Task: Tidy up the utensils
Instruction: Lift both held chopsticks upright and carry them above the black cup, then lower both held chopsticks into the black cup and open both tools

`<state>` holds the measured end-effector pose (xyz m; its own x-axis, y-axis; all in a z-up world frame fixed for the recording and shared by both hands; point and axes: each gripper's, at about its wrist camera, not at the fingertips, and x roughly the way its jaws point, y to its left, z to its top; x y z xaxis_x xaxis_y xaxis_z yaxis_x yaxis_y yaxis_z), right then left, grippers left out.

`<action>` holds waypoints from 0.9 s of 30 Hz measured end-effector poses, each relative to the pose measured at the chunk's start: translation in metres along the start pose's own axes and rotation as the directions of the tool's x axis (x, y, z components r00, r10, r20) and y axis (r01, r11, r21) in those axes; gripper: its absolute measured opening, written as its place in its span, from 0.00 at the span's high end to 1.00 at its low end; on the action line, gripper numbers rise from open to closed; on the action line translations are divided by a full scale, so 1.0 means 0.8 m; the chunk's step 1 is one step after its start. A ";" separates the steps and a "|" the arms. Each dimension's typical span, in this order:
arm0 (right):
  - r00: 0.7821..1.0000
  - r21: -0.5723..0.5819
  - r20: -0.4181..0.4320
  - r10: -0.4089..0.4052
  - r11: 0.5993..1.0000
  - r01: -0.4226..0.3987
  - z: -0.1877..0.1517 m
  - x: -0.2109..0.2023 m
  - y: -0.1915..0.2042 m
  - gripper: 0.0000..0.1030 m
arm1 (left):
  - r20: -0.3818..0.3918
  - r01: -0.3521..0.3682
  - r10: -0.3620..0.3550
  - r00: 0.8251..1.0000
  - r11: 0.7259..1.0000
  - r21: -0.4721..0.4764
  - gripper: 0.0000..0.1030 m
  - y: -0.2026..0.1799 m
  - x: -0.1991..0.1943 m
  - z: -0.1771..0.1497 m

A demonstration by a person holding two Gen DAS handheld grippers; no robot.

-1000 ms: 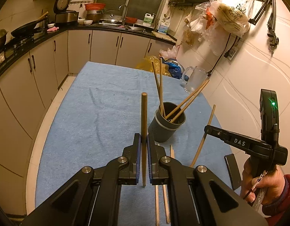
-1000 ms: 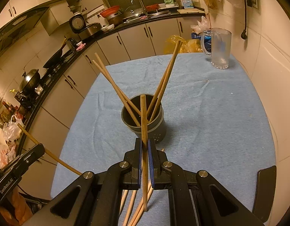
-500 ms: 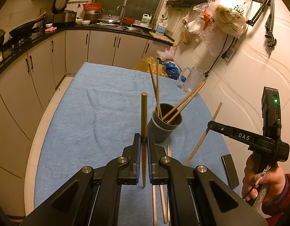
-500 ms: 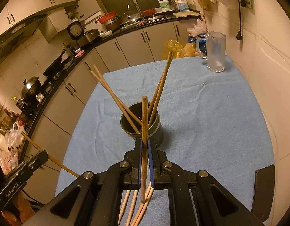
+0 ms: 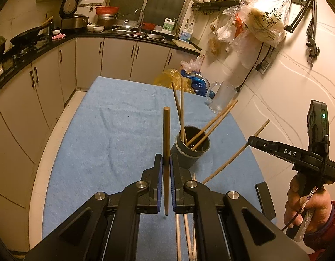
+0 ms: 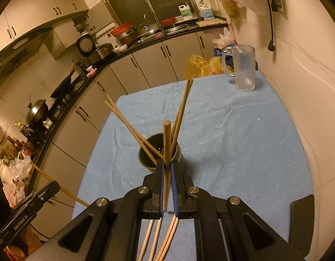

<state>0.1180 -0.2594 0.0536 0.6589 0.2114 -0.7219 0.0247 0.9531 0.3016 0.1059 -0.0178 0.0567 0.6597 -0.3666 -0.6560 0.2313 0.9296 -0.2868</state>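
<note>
A dark grey utensil cup (image 5: 192,150) (image 6: 159,152) stands on the blue cloth with several wooden chopsticks leaning in it. My left gripper (image 5: 166,163) is shut on one chopstick (image 5: 166,134), held upright, just left of and short of the cup. My right gripper (image 6: 166,167) is shut on another chopstick (image 6: 167,139), upright, close in front of the cup. The right gripper also shows in the left wrist view (image 5: 252,140), its chopstick (image 5: 230,156) slanting. Loose chopsticks (image 5: 185,224) (image 6: 165,237) lie on the cloth under both grippers.
A glass mug (image 5: 220,97) (image 6: 243,69) stands at the table's far right corner by the tiled wall. Plastic bags (image 5: 180,80) sit beyond the table's far edge. Kitchen cabinets and counter (image 5: 58,61) run along the left and back.
Both grippers have risen and pulled back slightly with their chopsticks still held. The cup looks a little farther and lower in both views.
</note>
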 end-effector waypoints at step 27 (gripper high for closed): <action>0.997 0.010 0.044 0.059 0.998 -0.060 0.051 -0.022 0.010 0.93 | 0.061 -0.035 0.036 0.998 0.999 -0.019 0.94 0.012 -0.024 0.033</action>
<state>0.1370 -0.2647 0.0941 0.6920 0.2578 -0.6743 -0.0076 0.9366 0.3503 0.1142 -0.0011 0.0845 0.7097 -0.3300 -0.6224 0.1944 0.9409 -0.2773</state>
